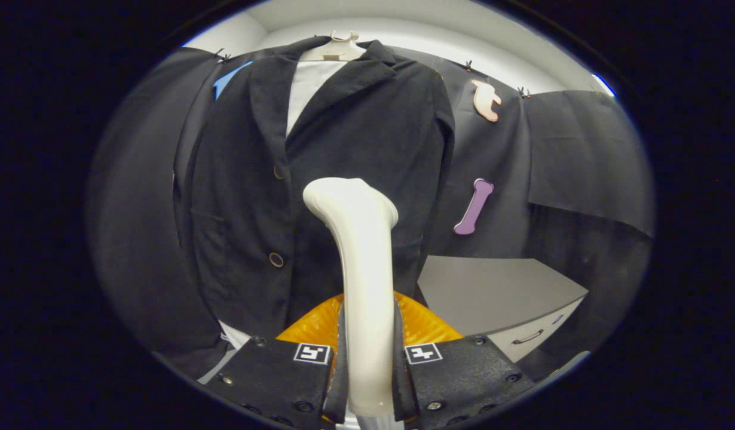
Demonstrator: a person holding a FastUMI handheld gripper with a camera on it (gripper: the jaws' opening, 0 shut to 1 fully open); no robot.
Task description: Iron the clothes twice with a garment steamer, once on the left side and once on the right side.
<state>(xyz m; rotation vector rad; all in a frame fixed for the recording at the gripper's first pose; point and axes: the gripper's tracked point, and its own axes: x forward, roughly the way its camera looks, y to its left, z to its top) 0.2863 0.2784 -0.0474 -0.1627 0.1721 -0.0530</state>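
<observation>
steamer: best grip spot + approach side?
Grip the garment steamer low on its straight handle, coming from behind, the side away from the jacket. The shaft is narrow and even there; higher up it bends into a wider head facing the cloth. The gripper is shut on it there, a finger on each side.

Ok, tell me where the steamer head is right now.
In the gripper view the steamer stands clamped between the tool's fingers, its head up against the front of the black jacket, beside the lower button.

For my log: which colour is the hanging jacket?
Black jacket, best in the gripper view.
</observation>
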